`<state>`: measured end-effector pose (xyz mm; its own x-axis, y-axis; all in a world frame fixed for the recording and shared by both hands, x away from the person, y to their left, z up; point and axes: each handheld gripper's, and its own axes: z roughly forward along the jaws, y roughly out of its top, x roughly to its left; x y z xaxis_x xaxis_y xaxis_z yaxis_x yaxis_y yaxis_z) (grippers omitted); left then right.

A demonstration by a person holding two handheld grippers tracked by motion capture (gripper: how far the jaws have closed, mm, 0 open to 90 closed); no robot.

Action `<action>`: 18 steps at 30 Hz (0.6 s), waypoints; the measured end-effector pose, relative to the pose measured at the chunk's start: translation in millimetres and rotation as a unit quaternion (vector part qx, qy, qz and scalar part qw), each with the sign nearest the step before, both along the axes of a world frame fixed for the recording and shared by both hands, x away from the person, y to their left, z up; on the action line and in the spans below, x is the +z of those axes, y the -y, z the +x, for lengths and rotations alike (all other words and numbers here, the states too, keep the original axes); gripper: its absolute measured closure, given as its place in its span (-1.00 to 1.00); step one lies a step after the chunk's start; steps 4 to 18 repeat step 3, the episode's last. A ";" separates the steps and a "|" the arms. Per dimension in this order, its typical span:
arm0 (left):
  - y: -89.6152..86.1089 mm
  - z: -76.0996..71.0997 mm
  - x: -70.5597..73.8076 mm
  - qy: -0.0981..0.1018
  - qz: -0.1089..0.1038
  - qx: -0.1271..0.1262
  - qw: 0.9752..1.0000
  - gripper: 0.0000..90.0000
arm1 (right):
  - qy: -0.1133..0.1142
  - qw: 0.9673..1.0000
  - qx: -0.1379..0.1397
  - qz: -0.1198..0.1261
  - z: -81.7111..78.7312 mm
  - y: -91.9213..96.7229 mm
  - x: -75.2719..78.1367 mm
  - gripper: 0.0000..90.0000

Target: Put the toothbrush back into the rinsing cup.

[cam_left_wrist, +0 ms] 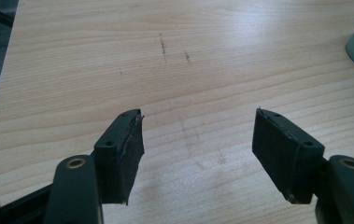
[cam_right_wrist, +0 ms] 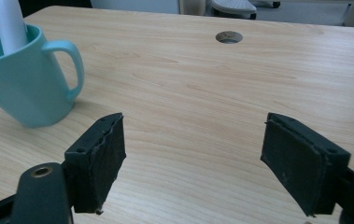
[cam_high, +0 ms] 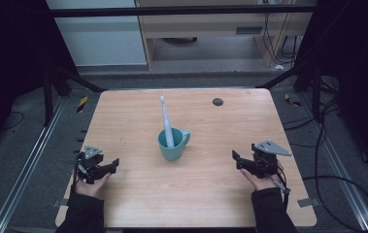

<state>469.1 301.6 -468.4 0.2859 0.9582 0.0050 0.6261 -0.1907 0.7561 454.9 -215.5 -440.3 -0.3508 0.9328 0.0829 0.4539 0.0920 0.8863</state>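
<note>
Scene: teal ceramic mug (cam_high: 173,144) stands upright mid-table on the pale wooden tabletop (cam_high: 201,194); a white electric toothbrush (cam_high: 166,121) leans inside it, head up.
Left gripper (cam_high: 115,163): jaws apart, empty, resting near the table's left edge, well apart from the mug.
Right gripper (cam_high: 235,156): jaws spread wide, empty, well to the right of the mug, handle side facing it.
Step, as I judge it: reach for the toothbrush.
Advice: grip the shaft above the rim, lift straight up; steady the mug with the other gripper so it doesn't tip.
</note>
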 end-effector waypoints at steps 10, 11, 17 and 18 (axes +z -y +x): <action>0.2 -0.9 0.3 0.003 0.001 -0.003 1.000 -0.26 | -0.004 1.000 -0.005 -0.014 -2.1 6.1 -3.4 -0.55; 0.2 -0.9 0.3 0.003 0.001 -0.003 1.000 -0.26 | -0.004 1.000 -0.005 -0.014 -2.1 6.1 -3.4 -0.55; 0.2 -0.9 0.3 0.003 0.001 -0.003 1.000 -0.26 | -0.004 1.000 -0.005 -0.014 -2.1 6.1 -3.4 -0.55; 0.2 -0.9 0.3 0.003 0.001 -0.003 1.000 -0.26 | -0.004 1.000 -0.005 -0.014 -2.1 6.1 -3.4 -0.55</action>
